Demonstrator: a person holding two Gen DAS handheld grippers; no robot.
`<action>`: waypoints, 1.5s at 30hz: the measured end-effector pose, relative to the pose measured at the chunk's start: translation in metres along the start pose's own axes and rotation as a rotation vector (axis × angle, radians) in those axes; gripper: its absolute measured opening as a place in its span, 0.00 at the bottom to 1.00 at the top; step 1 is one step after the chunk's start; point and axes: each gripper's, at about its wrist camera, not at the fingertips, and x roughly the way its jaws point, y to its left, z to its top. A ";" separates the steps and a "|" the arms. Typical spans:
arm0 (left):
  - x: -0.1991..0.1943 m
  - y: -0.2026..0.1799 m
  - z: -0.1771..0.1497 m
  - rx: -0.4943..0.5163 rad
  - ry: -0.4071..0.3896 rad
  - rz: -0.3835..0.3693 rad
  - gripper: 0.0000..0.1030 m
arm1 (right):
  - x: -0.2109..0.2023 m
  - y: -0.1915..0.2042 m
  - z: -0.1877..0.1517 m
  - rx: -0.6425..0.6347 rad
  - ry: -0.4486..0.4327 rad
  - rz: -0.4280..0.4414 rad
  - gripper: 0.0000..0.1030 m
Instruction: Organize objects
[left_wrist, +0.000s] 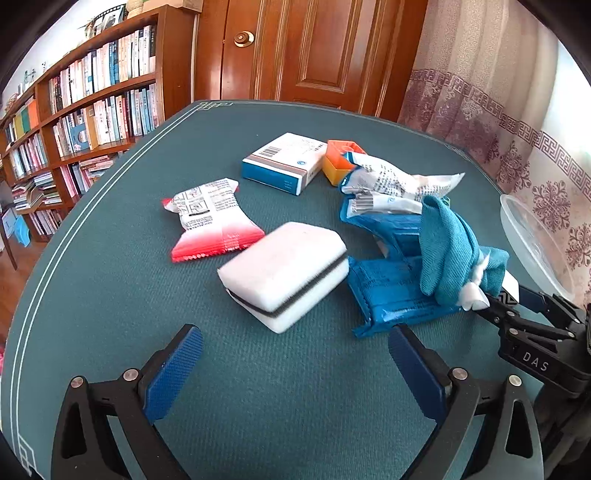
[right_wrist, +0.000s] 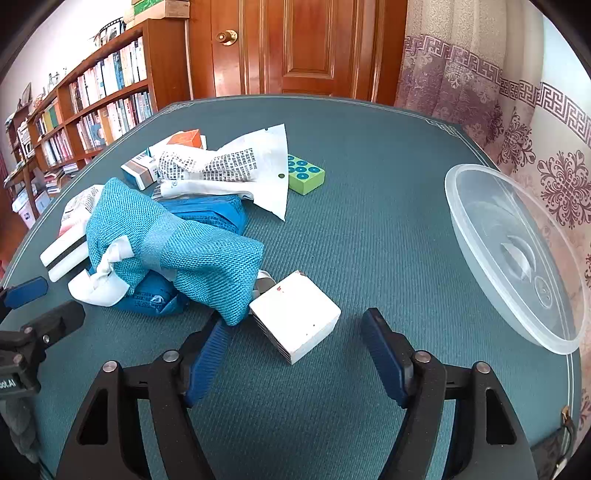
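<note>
While agape, right gripper (right_wrist: 295, 354) flanks white block (right_wrist: 295, 317).

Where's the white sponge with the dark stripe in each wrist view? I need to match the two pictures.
Left wrist: sponge at centre, just beyond the open left gripper.
Right wrist: sponge at far left, mostly hidden by the teal cloth.
Shared landmark: the teal cloth.
</note>
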 end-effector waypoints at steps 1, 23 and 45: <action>0.000 0.002 0.002 -0.003 -0.005 0.001 0.99 | 0.000 0.000 0.000 0.003 -0.003 0.000 0.62; 0.014 0.013 0.024 -0.035 -0.010 -0.112 0.61 | -0.001 -0.013 0.001 0.056 -0.021 0.016 0.43; -0.040 -0.006 0.029 0.021 -0.139 -0.129 0.58 | -0.033 -0.033 -0.001 0.116 -0.093 0.041 0.41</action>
